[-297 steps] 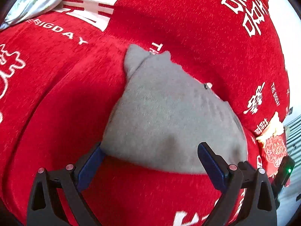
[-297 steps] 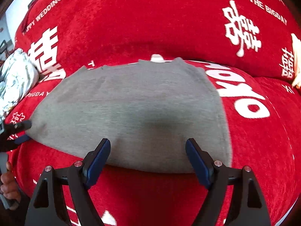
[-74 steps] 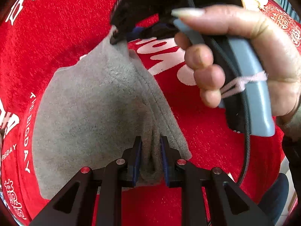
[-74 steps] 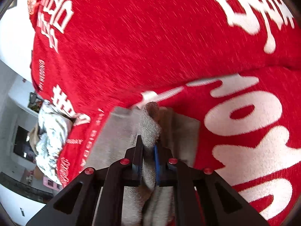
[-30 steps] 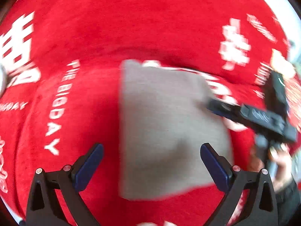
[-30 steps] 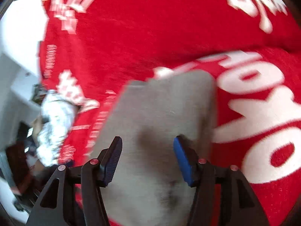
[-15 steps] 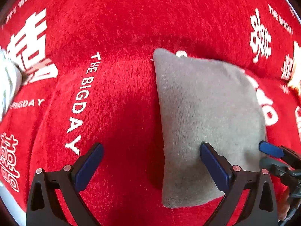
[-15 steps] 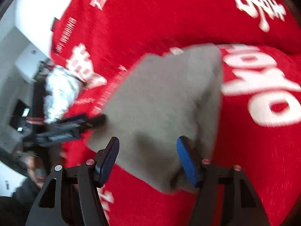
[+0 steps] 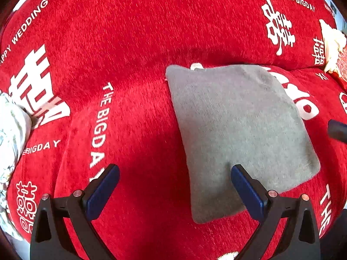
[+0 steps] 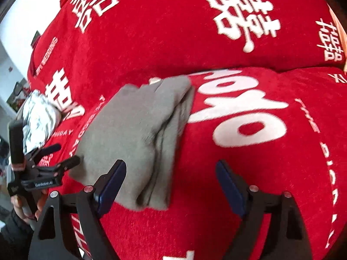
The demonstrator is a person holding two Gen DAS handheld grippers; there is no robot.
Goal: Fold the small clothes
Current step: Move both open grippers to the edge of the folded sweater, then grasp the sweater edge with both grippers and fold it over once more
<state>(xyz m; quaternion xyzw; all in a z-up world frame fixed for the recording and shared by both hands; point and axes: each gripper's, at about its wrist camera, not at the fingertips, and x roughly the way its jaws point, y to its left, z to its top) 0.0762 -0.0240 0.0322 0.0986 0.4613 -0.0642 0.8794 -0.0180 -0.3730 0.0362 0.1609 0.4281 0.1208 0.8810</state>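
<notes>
Grey garment (image 9: 236, 134) lies folded on the red sofa cover (image 9: 134, 49), at one o'clock from the left tool (image 9: 173, 186), whose jaws stand wide and empty. The right tool (image 10: 171, 184) is opening, nothing pinched. Layered edges at its right side look loose; a careless brush could spill the fold open.

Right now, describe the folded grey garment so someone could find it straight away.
Look at the red sofa cover with white lettering. The folded grey garment lies flat on the seat near the backrest crease. It is plain grey, unlike the pale patterned bundle off to one side.
</notes>
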